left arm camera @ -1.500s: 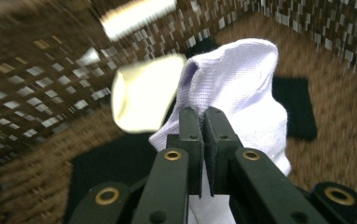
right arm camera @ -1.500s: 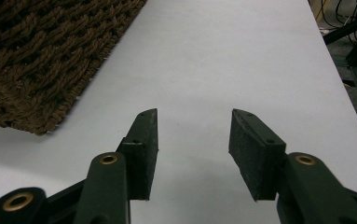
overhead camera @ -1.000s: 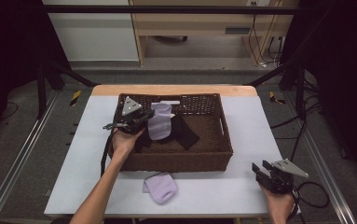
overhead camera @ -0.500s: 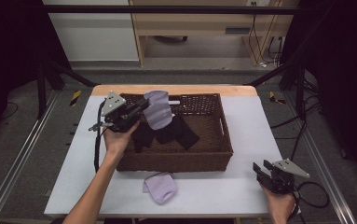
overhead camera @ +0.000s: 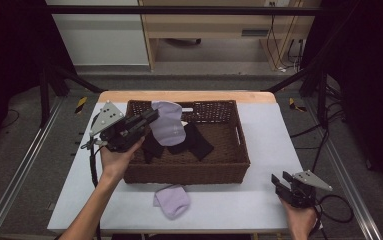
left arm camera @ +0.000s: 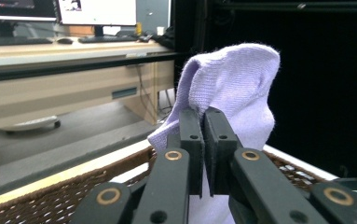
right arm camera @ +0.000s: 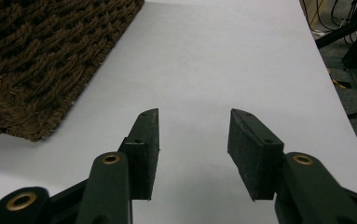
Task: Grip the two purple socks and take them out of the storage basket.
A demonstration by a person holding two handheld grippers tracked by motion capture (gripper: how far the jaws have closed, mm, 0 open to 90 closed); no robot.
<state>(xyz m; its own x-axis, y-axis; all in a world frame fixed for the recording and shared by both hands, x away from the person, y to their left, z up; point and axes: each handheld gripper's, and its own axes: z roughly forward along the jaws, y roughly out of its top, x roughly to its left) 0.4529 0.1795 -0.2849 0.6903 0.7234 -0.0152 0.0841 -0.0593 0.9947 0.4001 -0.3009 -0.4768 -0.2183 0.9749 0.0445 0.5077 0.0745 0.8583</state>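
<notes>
we see a lilac sock (overhead camera: pixel 168 123) lifted above the wicker basket (overhead camera: pixel 189 172), pinched in the left gripper (overhead camera: pixel 151 116). a second lilac sock (overhead camera: pixel 172 200) lies on the table (overhead camera: pixel 229 205). the right gripper (overhead camera: pixel 279 181) rests unclenched, grasping nothing.

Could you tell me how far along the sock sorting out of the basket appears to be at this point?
Apparently done: one lilac sock lies on the table in front of the wicker basket. In hand: the left claw is shut on a second lilac sock, lifted above the basket. Left: dark socks remain inside, and the right claw waits open over the table.
</notes>
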